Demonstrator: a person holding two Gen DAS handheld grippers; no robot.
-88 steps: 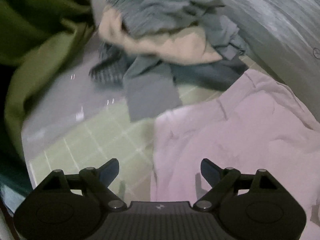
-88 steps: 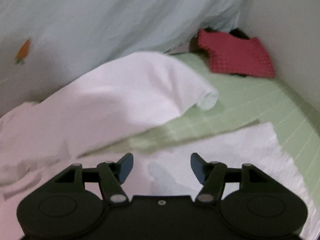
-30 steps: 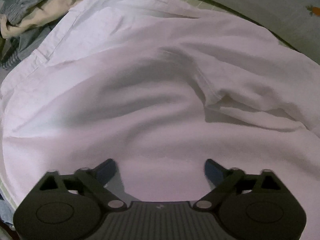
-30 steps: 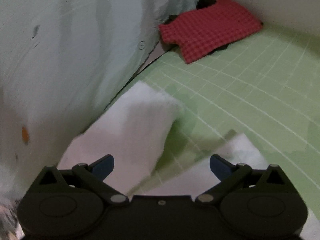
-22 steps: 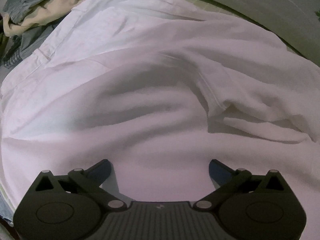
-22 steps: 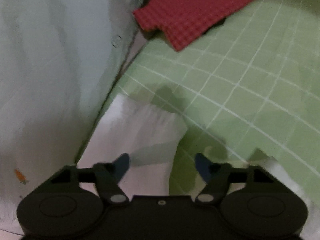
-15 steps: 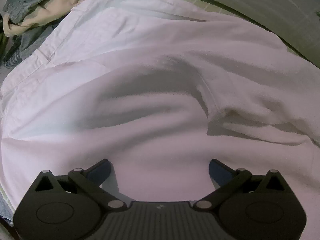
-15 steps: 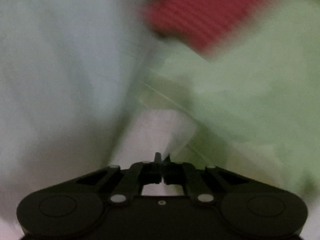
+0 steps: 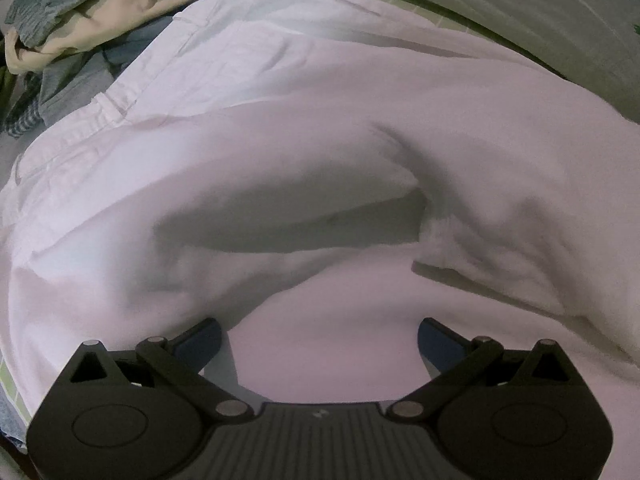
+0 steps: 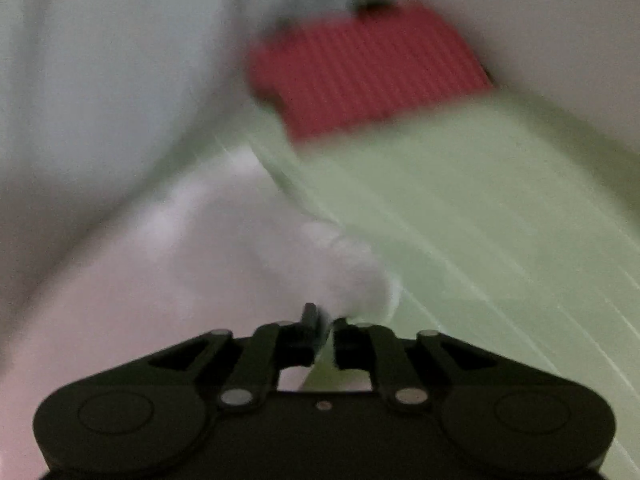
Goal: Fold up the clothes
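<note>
Garments counted: one white garment (image 9: 320,128), one red checked cloth (image 10: 360,68), one heap of grey and beige clothes (image 9: 80,12)
Containers: not visible in either view
Left gripper (image 9: 320,340): jaws spread wide over the white garment, gripping nothing
Right gripper (image 10: 322,320): jaws have just been parting slightly from a full close, pinching the white garment's edge (image 10: 352,280)
White garment: spread directly ahead of the left gripper, rumpled
Surroundings: green gridded mat (image 10: 480,220) right of the right gripper; red cloth far ahead; picture blurred

Garment (image 9: 320,128) lay spread across the sheet (image 10: 480,220), filling the left wrist view. Pile of clothes (image 9: 80,20) sat at its far-left corner. Folded cloth (image 10: 368,68) lay on the sheet beyond the garment's edge, well apart.
</note>
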